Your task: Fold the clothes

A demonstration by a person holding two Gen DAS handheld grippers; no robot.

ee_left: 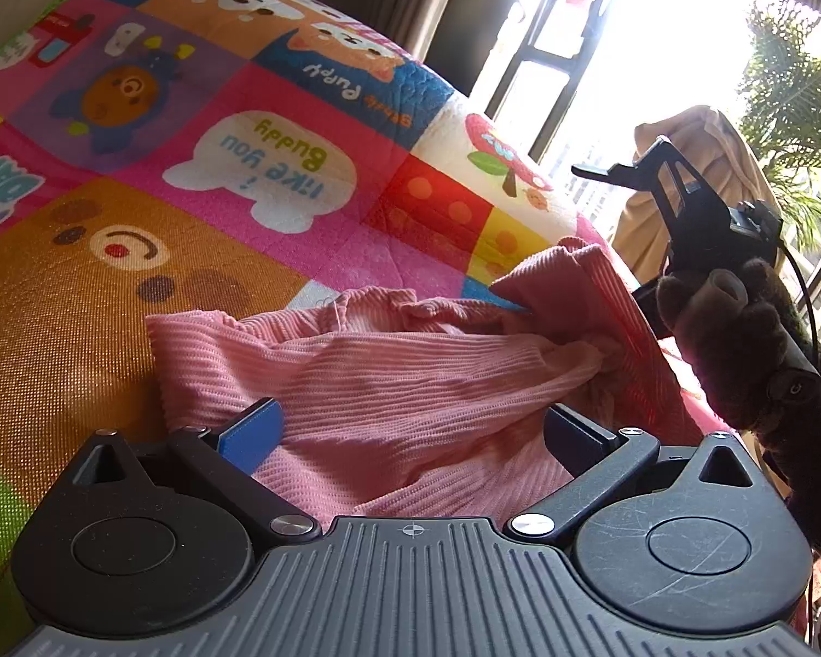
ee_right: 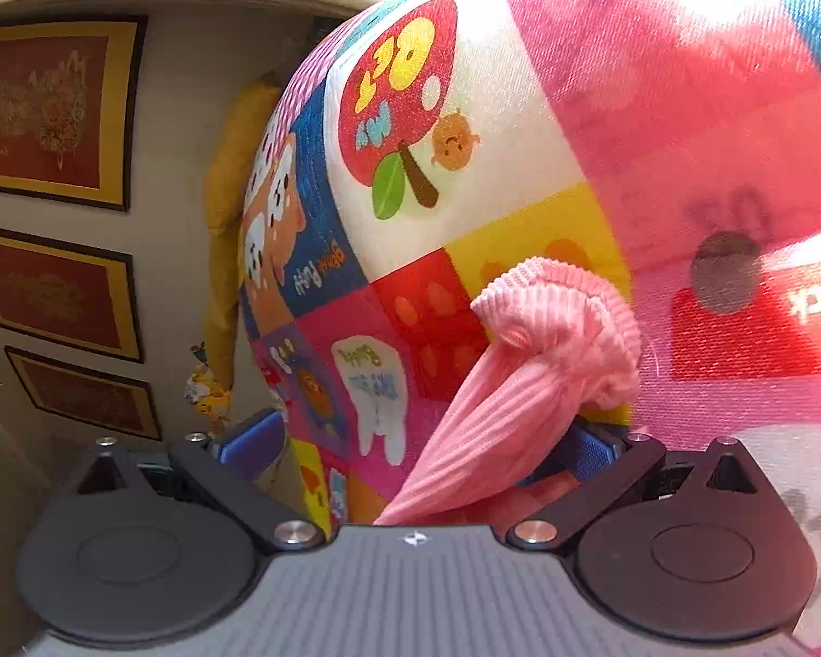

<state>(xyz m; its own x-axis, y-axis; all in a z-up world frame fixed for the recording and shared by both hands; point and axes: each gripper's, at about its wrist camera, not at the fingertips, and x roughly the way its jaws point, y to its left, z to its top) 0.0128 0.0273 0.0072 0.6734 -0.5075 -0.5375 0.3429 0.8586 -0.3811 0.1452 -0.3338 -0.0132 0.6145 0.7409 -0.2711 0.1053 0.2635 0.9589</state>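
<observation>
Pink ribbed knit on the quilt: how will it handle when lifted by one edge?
Probably floppy: the pink ribbed garment already sags in loose folds on the quilt, and a bunched end droops by the right gripper. Likely light and stretchy. The ribbed texture should grip rather than slip.

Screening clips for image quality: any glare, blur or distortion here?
Left wrist: window blown out, red flare on the cartoon quilt, pink ribbed garment sharp. Right wrist: upper-right quilt washed out and soft; fisheye bends both views.
</observation>
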